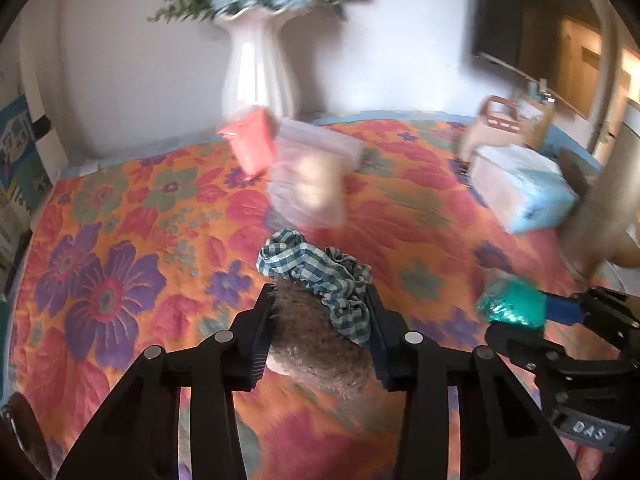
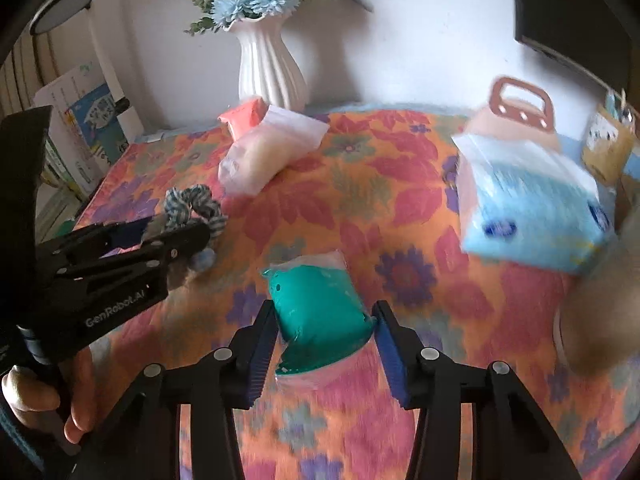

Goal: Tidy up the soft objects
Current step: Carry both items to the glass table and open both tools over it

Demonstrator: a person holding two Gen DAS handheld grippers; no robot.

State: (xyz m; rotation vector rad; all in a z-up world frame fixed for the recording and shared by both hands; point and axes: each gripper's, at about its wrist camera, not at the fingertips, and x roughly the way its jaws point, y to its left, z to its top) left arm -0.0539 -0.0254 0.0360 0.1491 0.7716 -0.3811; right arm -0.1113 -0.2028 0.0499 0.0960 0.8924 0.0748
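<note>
- 2 black hand-held tongs with blue pads are working over a table under a bright floral cloth point(image 2: 360, 216), orange with pink and purple flowers.
- The left tongs point(image 1: 320, 320) are clamping a brown fuzzy lump point(image 1: 316, 344); both pads are pressing on its sides, and it is filling the gap between them.
- A blue-and-white checked scrunchie point(image 1: 316, 264) is lying draped over the far end of the lump, its right side running down against the right pad.
- In the right view, the left tongs point(image 2: 192, 236) are showing at the left edge, with a person's hand point(image 2: 44, 396) gripping the handle and the scrunchie point(image 2: 194, 208) at their tip.
- The right tongs point(image 2: 325, 332) are clamping a green pouch point(image 2: 320, 308) in clear wrap. Both pads are touching its sides, and its far end is sticking out past the fingertips.
- In the left view, the right tongs point(image 1: 560, 308) are coming in from the right, with the green pouch point(image 1: 512, 304) at their tip, well to the right of the scrunchie.
- A clear bag point(image 2: 264, 152) with a pale filling is lying near the back of the table, beyond both tongs.
- A pink packet point(image 2: 244, 118) is touching the bag's far left side.
- A white ribbed vase point(image 2: 270, 68) of blue and white flowers is standing behind them, against the wall.
- A light blue pack point(image 2: 532, 208) is sitting at the right, with a pink handled basket point(image 2: 516, 116) behind it.
- Much of both views is blurred.
</note>
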